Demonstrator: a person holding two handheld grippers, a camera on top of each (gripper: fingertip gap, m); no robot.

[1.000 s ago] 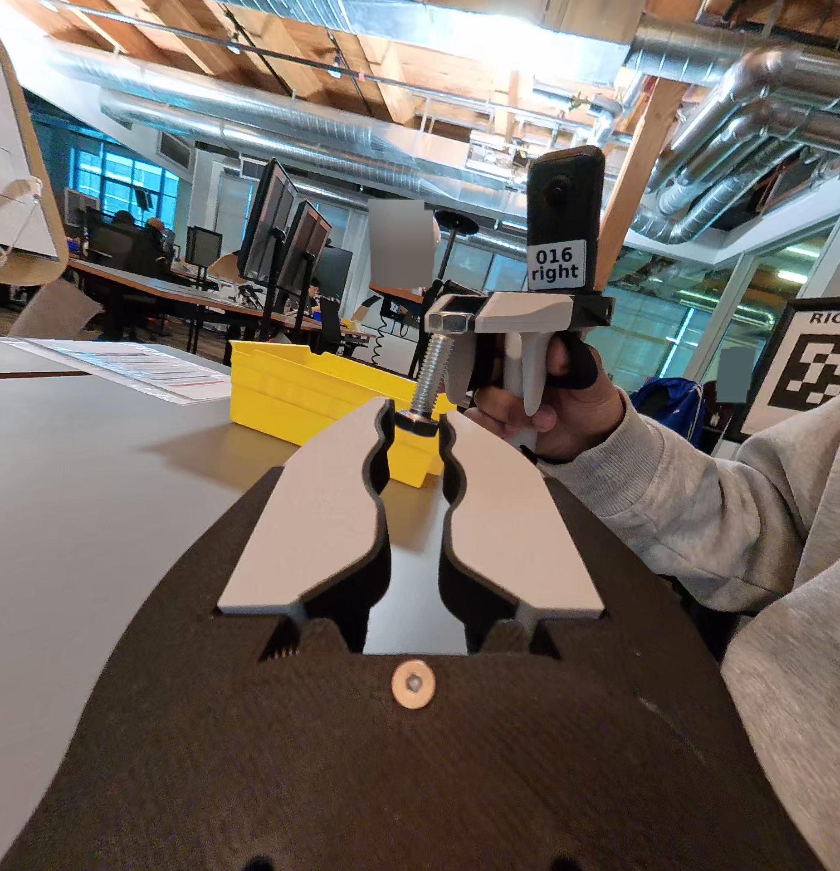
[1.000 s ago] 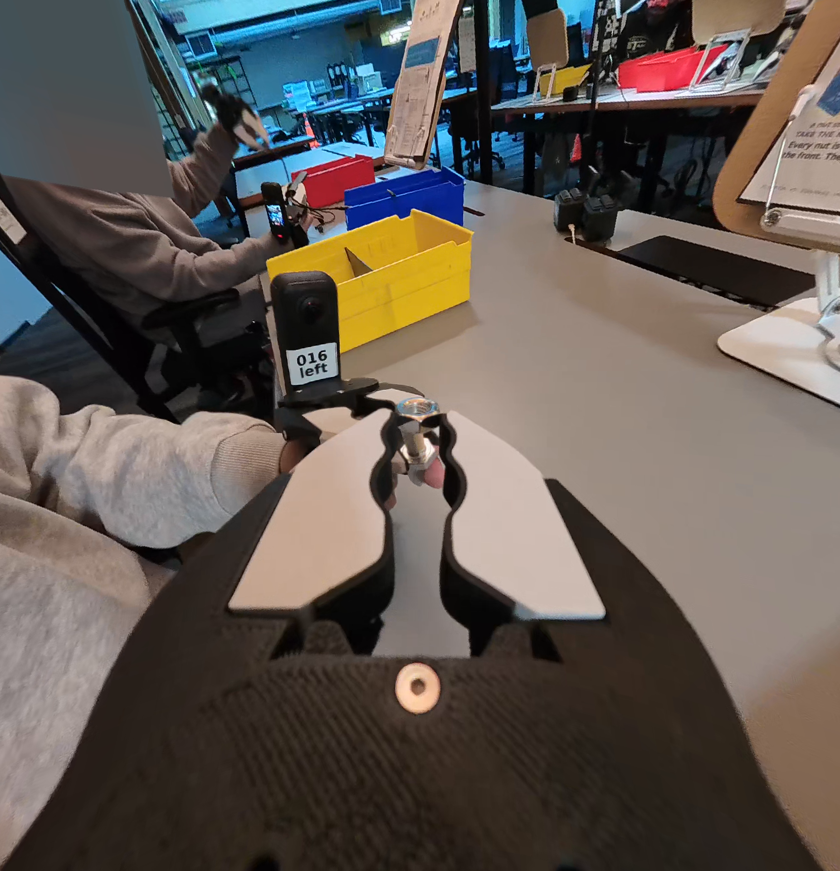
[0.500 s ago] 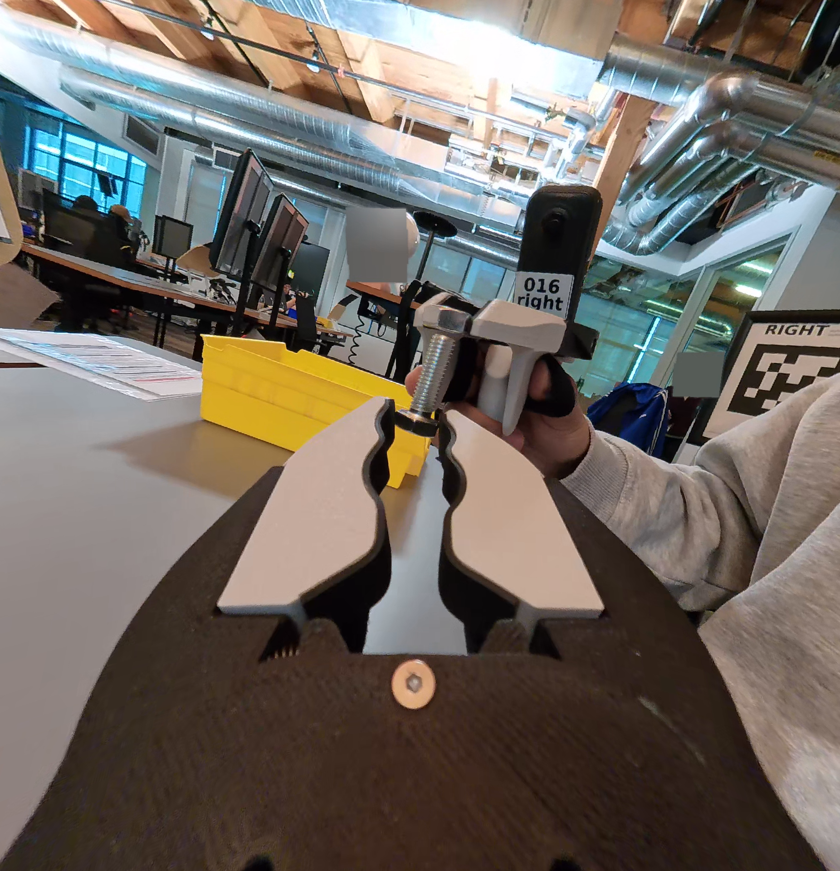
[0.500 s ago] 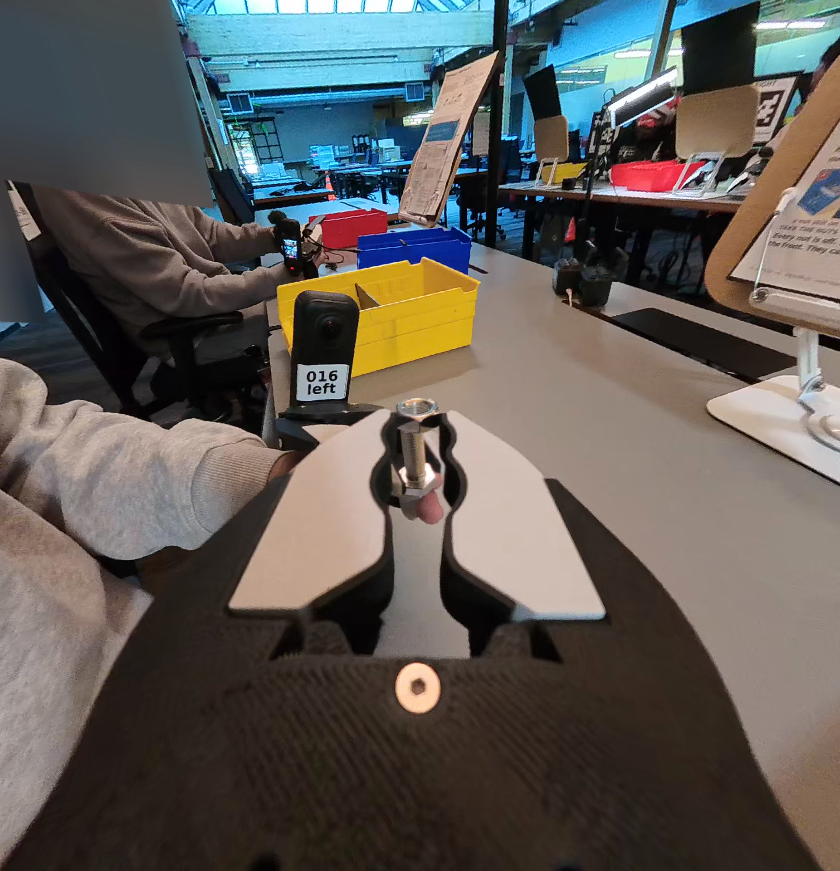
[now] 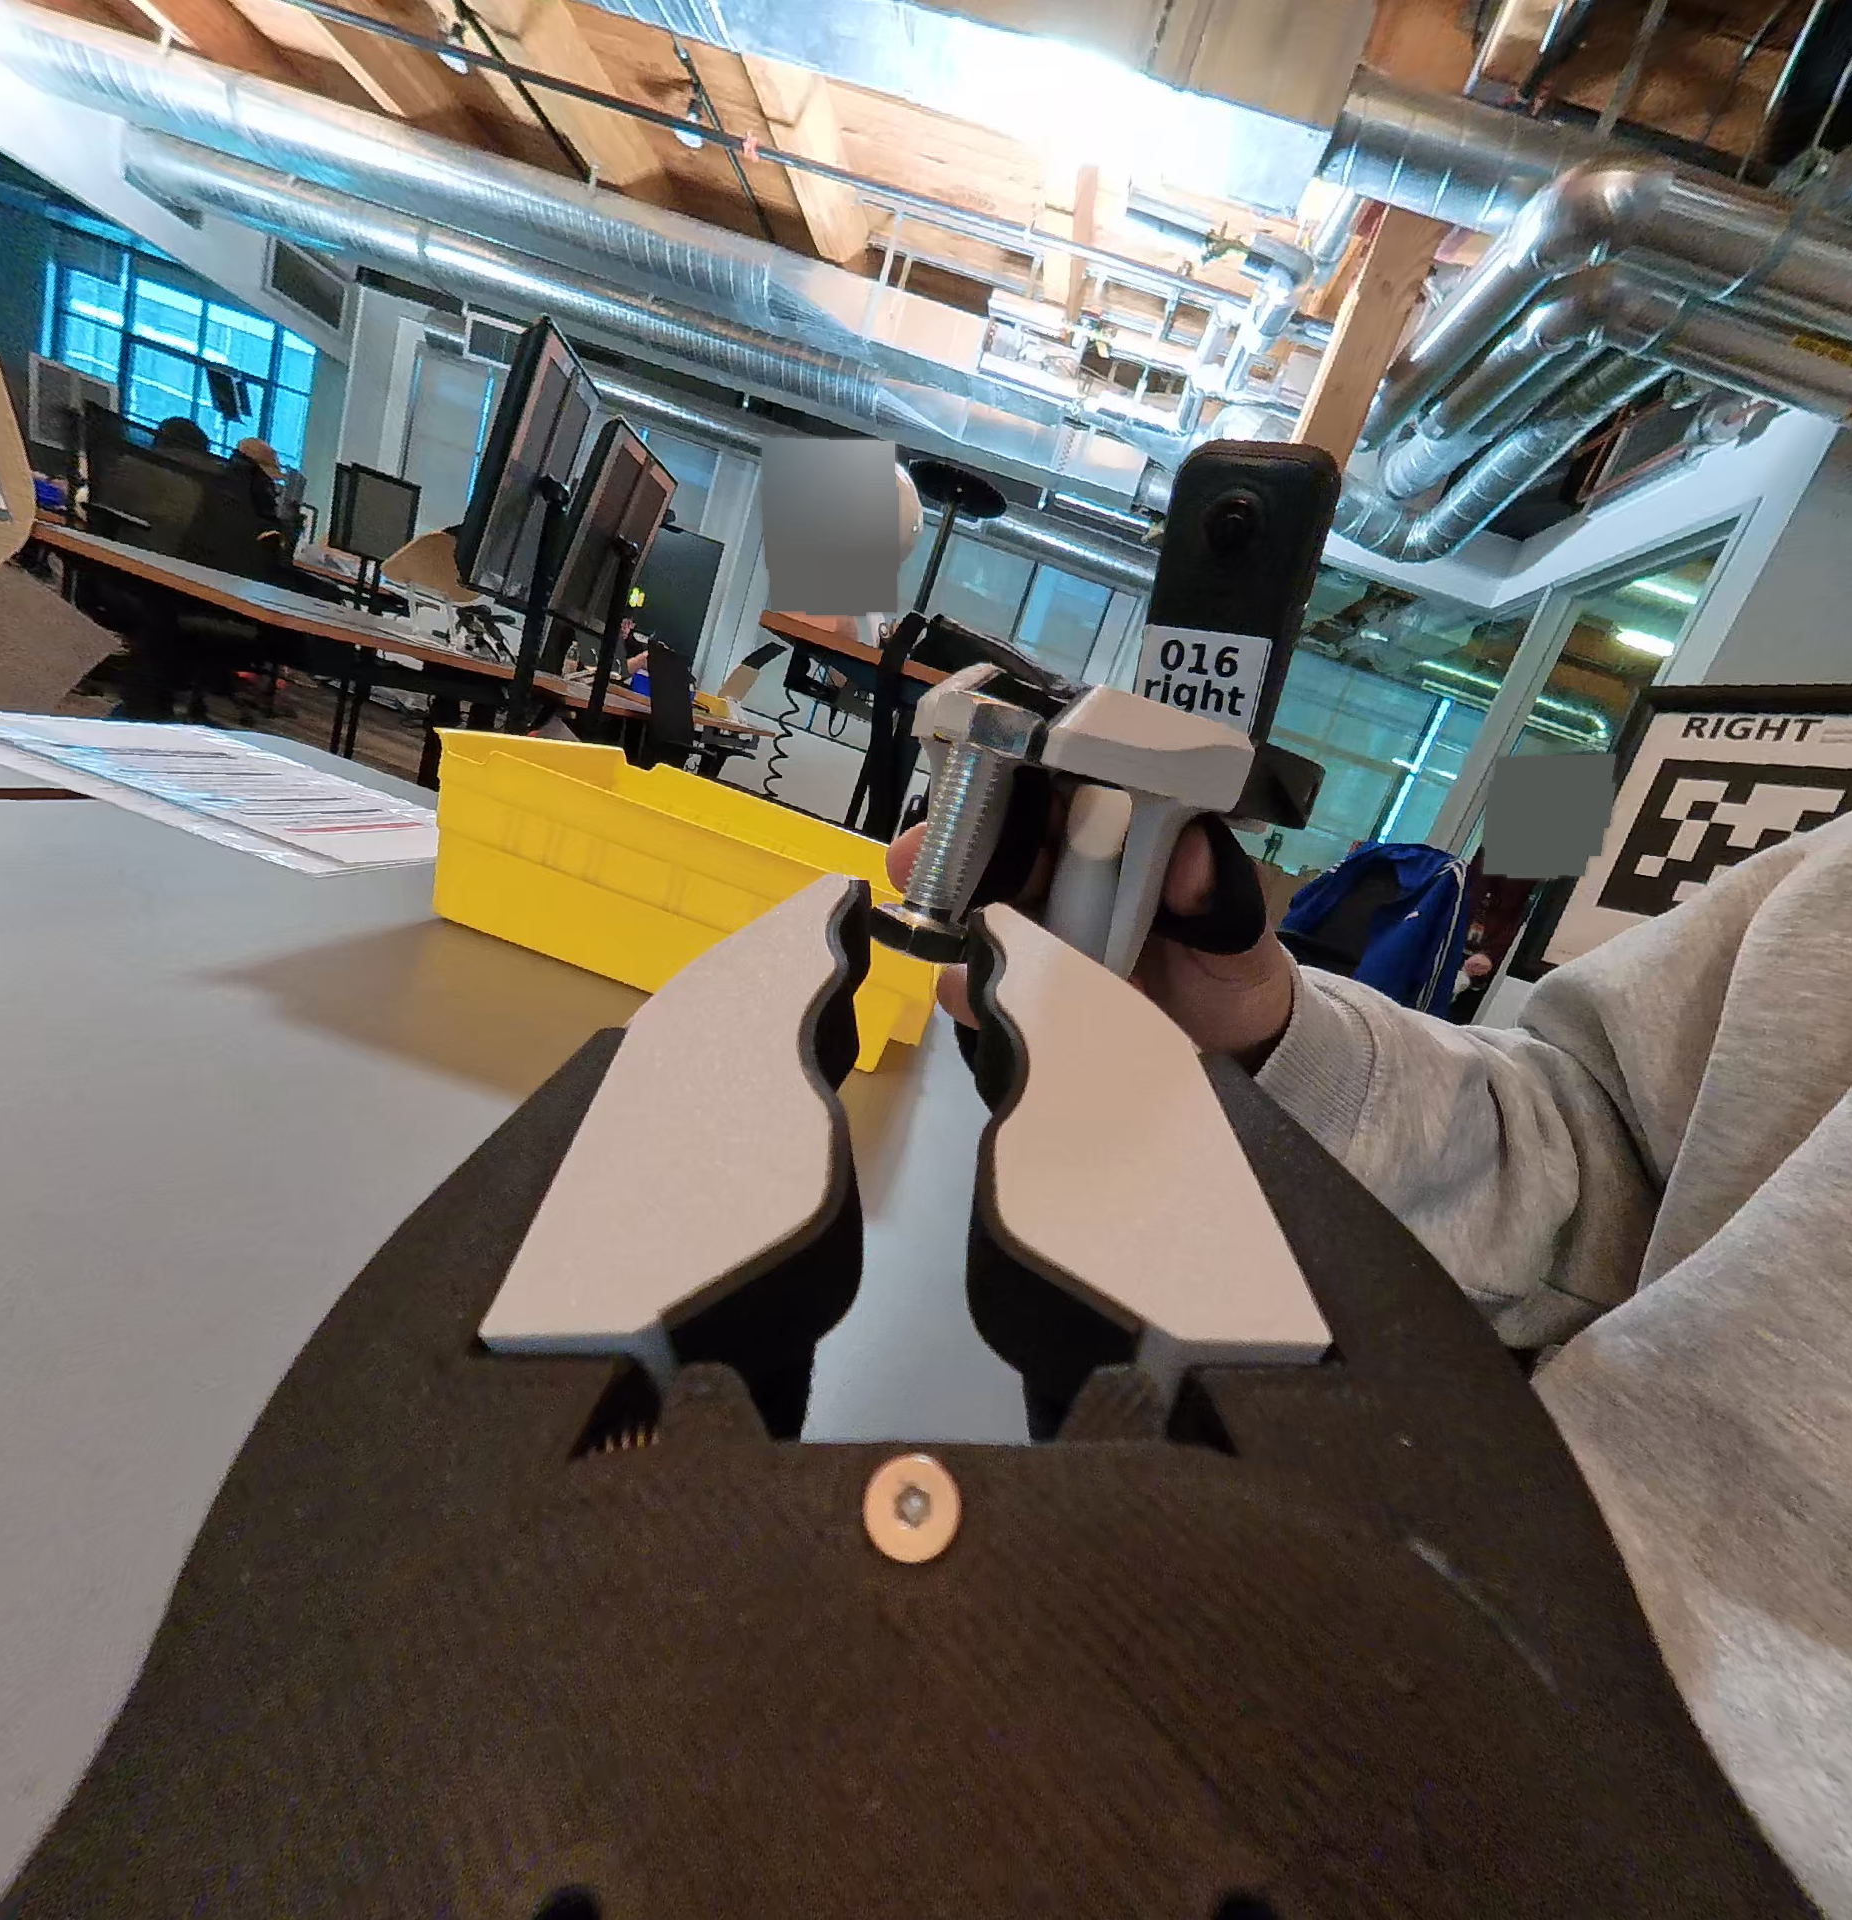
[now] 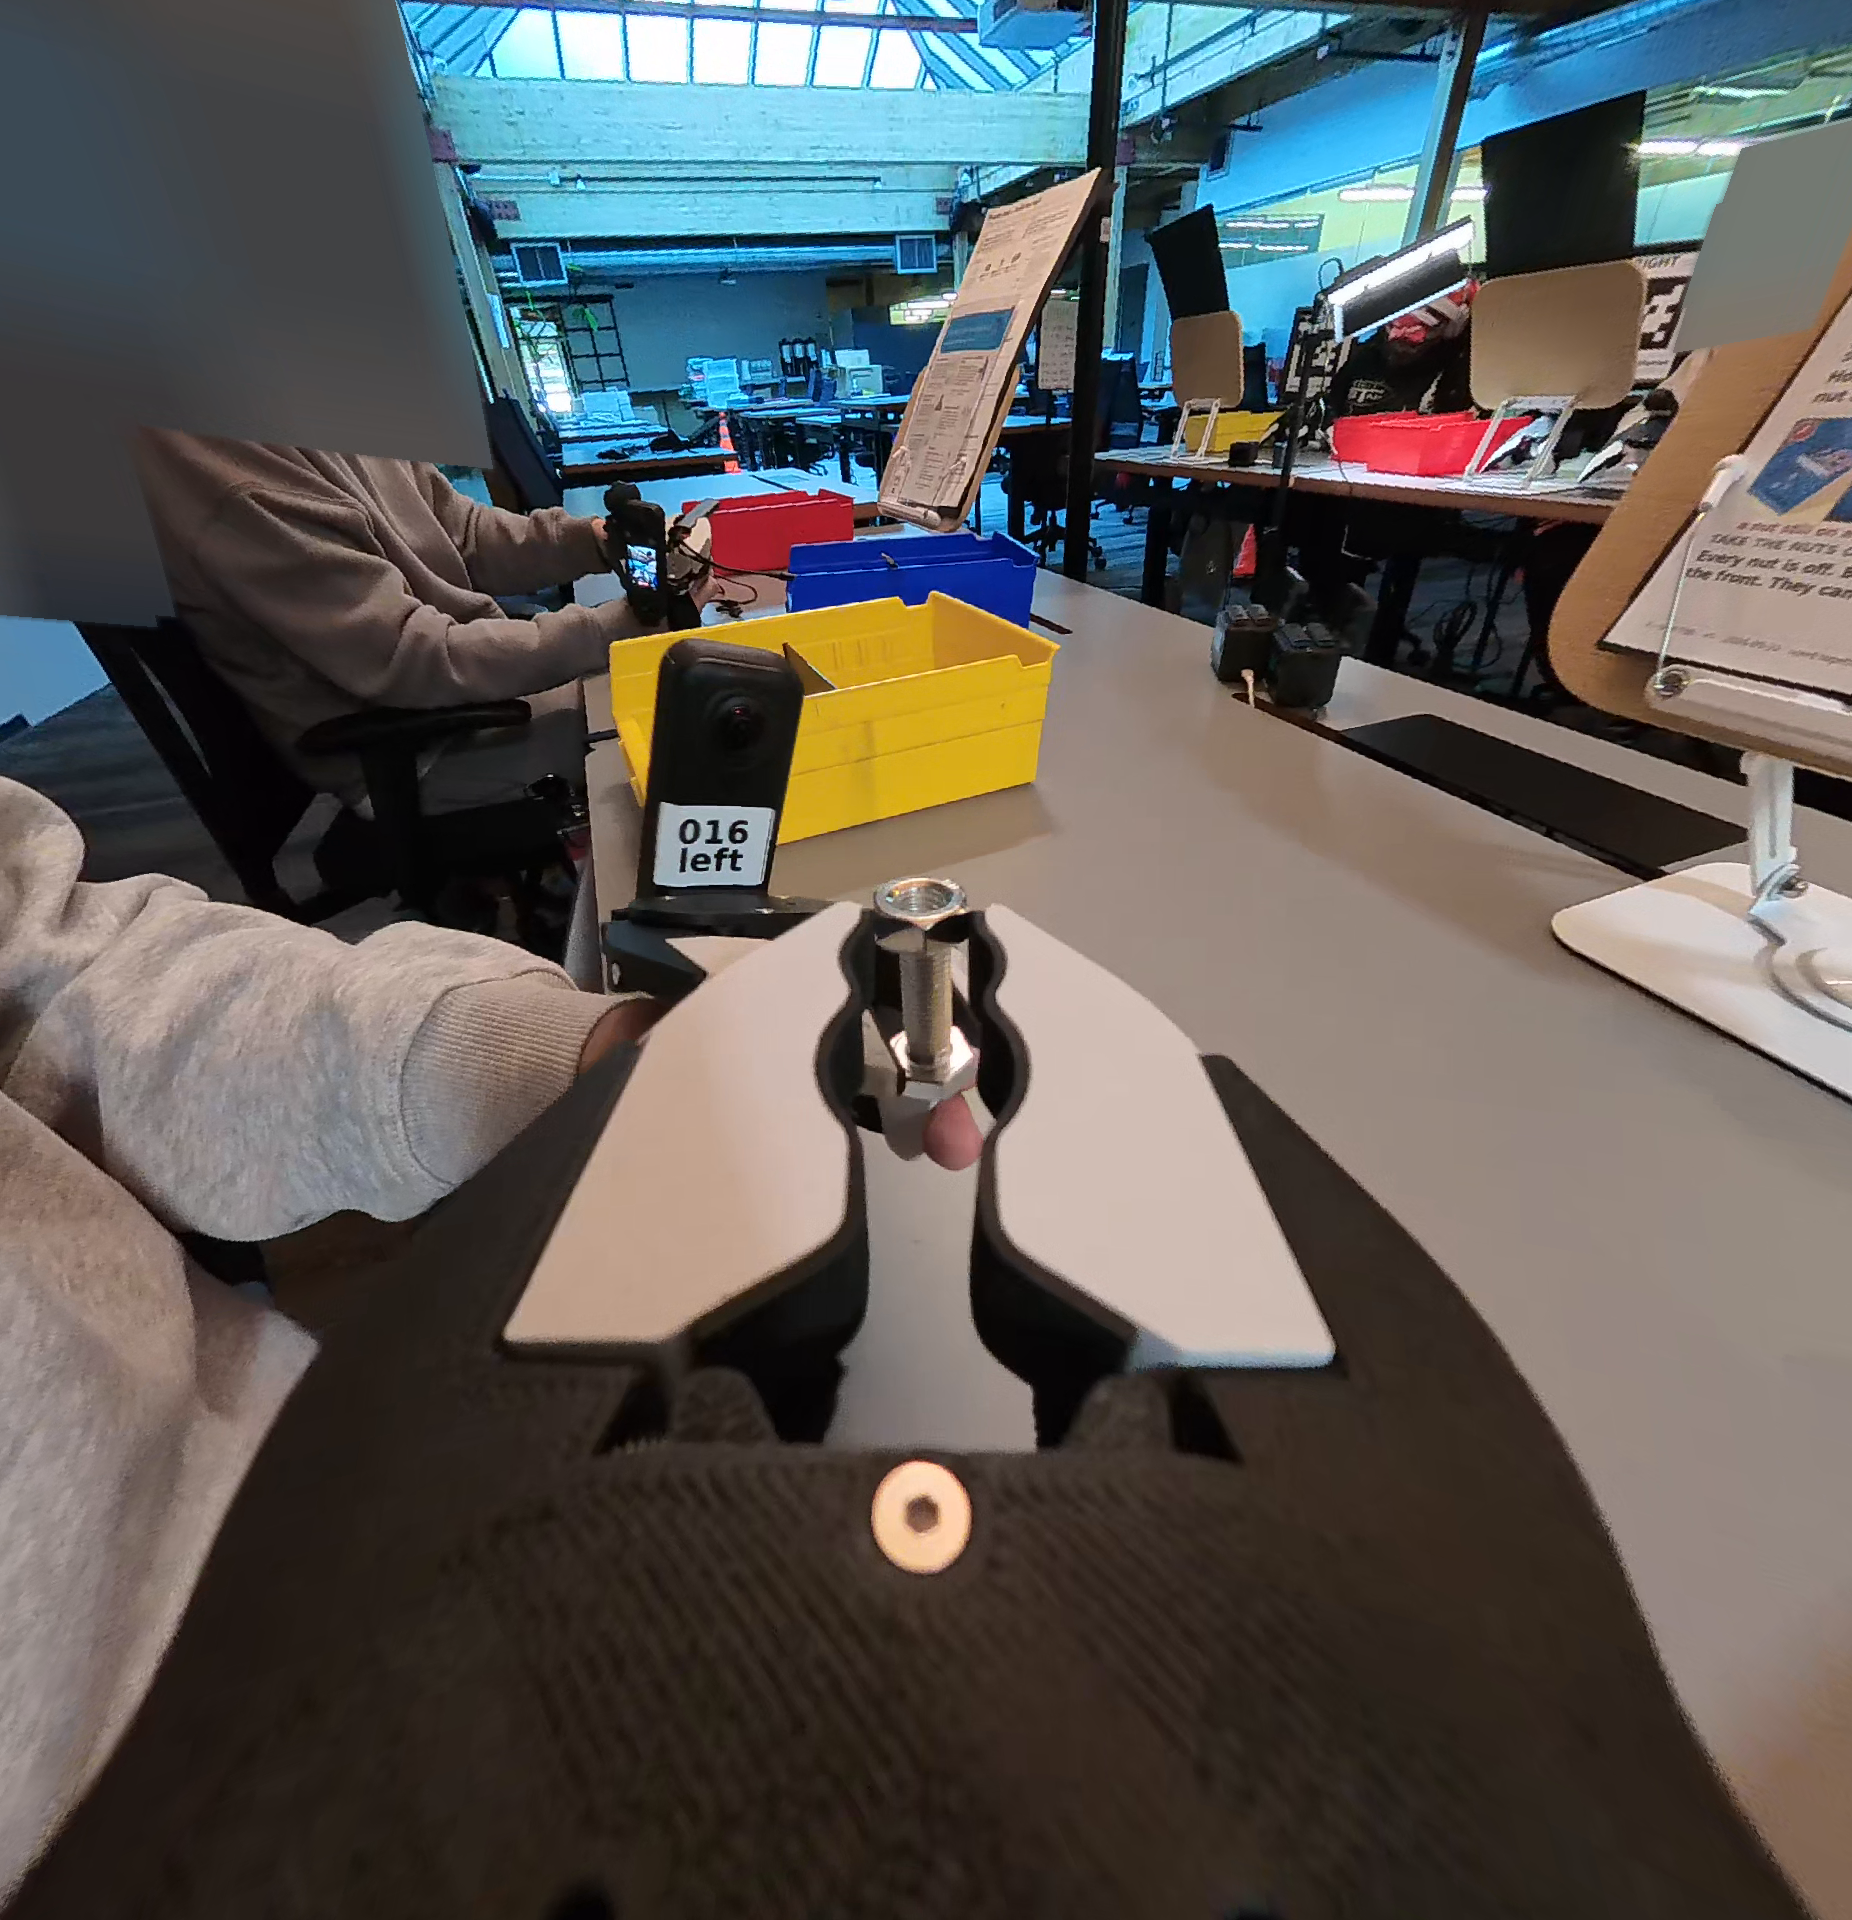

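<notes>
A silver bolt [image 5: 953, 821] is held in the air between my two grippers, above the grey table [image 5: 174, 1039]. My left gripper [image 5: 917, 920] is shut on the dark nut [image 5: 917, 932] at the lower end of the thread. My right gripper [image 6: 917, 920] is shut on the hex bolt head [image 6: 917, 902]. In the left wrist view the bolt leans right, up to the head [image 5: 979, 717] in the right gripper's grey fingers [image 5: 1140, 748]. In the right wrist view the nut [image 6: 927, 1060] sits farther down the shaft, with a fingertip below it.
A yellow bin [image 6: 901, 707] stands on the table [image 6: 1317, 1039] behind the grippers, with a blue bin [image 6: 911, 571] and a red bin [image 6: 776, 525] beyond. A clipboard stand [image 6: 1732, 935] is at the right. A seated person [image 6: 382, 582] works at the left.
Both grippers have tilted and shifted together with the bolt still held between them. The bolt leans more to the right in the left wrist view. Both grips are unchanged.
</notes>
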